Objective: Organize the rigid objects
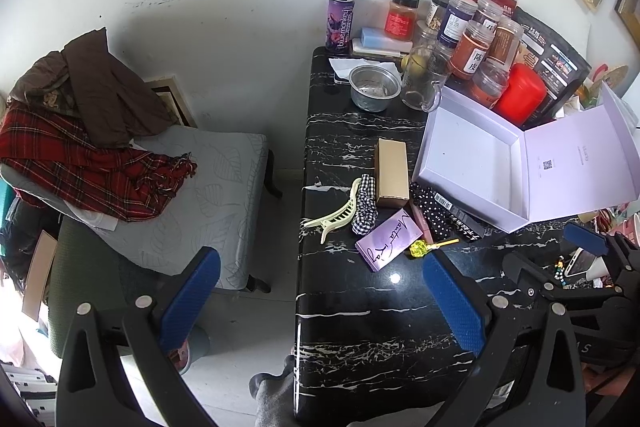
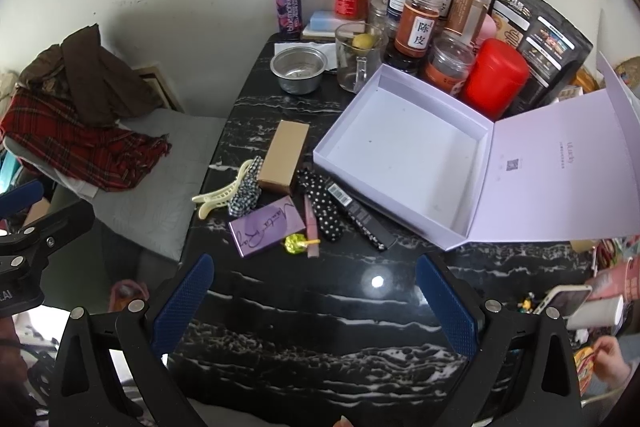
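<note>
On the black marble table (image 2: 320, 315) lies an open, empty lilac box (image 2: 404, 147) with its lid folded out to the right. Left of it sit a tan carton (image 2: 283, 158), a cream hair claw (image 2: 218, 195), a checked scrunchie (image 2: 244, 193), a purple case (image 2: 266, 226), a yellow lollipop (image 2: 298, 243), a polka-dot band (image 2: 322, 205) and a dark barcoded tube (image 2: 360, 217). My right gripper (image 2: 316, 307) hangs open over the near table, empty. My left gripper (image 1: 320, 303) is open too, above the table's left edge, short of the purple case (image 1: 388, 241).
Jars (image 2: 418, 21), a red canister (image 2: 496, 77), a glass mug (image 2: 356, 57), a steel bowl (image 2: 298, 69) and a can (image 2: 287, 9) crowd the table's back. A cushioned stool (image 1: 180, 195) with a plaid blanket (image 1: 92, 167) stands left. A phone (image 2: 566, 299) lies at the right.
</note>
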Tool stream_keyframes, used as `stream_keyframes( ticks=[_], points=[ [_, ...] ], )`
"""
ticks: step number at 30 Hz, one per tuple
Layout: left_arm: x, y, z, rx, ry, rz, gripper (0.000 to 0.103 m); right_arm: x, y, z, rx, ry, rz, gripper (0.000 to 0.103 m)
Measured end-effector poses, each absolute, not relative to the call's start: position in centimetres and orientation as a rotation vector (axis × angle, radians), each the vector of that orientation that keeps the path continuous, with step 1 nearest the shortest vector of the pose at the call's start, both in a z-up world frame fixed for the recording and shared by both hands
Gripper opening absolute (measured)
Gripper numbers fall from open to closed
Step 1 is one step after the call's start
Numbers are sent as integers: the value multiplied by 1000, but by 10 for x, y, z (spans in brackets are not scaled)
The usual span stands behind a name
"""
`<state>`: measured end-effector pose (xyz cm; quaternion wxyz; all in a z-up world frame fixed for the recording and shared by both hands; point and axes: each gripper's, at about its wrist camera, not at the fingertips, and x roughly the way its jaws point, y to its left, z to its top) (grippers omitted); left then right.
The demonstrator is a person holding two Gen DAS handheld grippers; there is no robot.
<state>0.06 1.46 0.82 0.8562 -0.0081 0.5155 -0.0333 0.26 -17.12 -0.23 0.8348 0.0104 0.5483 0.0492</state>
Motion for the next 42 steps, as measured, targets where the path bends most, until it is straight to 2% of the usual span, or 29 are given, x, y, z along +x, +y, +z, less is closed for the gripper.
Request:
stream_keyframes(
  ticks=[23, 34, 42],
  points=[
    [-2, 12, 5, -54, 1100, -53, 103, 3, -174, -3, 26, 1155, 166, 103],
    [12, 6, -16, -74, 1151, -53, 103, 15, -177, -22, 36, 1182, 231, 103],
    [39, -2, -42, -67, 1209, -65, 103, 31, -180, -45, 29, 1217, 277, 96]
  ],
)
